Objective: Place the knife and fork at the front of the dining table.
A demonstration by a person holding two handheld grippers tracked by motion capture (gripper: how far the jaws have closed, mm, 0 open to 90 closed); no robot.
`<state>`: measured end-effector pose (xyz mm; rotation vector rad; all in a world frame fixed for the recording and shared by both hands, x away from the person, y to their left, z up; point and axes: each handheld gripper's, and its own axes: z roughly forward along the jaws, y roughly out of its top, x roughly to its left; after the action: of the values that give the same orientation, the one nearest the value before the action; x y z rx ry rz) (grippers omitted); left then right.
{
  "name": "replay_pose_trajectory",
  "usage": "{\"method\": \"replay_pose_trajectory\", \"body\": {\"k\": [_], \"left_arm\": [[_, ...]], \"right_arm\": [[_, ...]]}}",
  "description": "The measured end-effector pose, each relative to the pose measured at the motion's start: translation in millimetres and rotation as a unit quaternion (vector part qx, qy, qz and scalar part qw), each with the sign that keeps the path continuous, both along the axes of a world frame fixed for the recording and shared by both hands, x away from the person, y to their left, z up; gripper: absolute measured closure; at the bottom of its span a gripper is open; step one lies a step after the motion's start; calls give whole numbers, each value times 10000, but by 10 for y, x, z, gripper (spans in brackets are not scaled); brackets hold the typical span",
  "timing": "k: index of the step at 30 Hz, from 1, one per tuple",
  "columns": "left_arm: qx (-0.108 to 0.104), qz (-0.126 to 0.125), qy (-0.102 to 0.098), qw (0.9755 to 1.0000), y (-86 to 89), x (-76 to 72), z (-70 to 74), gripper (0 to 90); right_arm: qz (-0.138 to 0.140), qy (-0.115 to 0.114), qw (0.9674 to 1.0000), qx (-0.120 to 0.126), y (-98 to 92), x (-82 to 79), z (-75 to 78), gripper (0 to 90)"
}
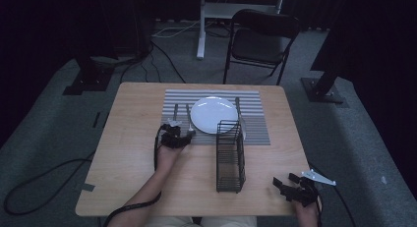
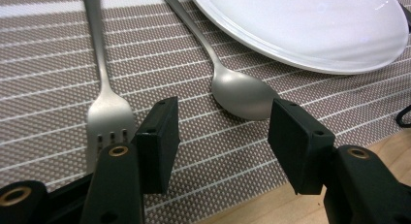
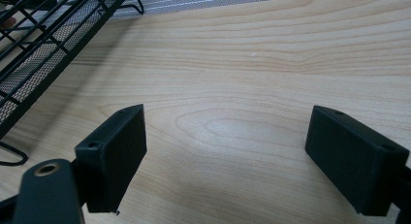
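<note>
Striped placemat [image 2: 58,64] underneath, spoon [image 2: 240,93] bowl just ahead of spread left fingers [image 2: 157,136], nothing pinched

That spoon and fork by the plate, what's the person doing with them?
A person is laying a place setting with a gripper in each hand. The left gripper hovers low over the striped placemat, jaws open, empty, just in front of the spoon, with the fork beside it. Both lie left of the white plate. A black wire caddy stands near the plate. The right gripper waits open over bare table at the near corner.
</note>
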<state>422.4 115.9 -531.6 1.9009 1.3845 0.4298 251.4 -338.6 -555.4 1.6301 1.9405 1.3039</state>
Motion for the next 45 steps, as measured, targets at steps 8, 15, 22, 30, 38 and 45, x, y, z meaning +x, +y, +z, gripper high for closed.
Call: {"method": "replay_pose_trajectory", "body": {"k": [8,15,22,30,38,45], "left_arm": [[2,-60,-31,10000,-193,57,-53,430],[84,94,-72,9999,-241,89,-91,418],[248,252,-108,9993,-114,43,-79,424],[17,-7,-118,9999,-114,-86,0,378],[95,-365,-122,9992,-94,-273,39,184],[172,-432,-546,9974,-24,-461,30,184]], "right_arm": [[-1,4,10000,3,-2,-3,0,143],[3,-2,10000,18,-5,-5,0,143],[6,-5,10000,5,-1,-4,0,143],[-3,0,10000,4,-1,-4,1,143],[1,-10,10000,-9,2,-6,0,143],[-4,-18,10000,-18,4,-6,0,143]]}}
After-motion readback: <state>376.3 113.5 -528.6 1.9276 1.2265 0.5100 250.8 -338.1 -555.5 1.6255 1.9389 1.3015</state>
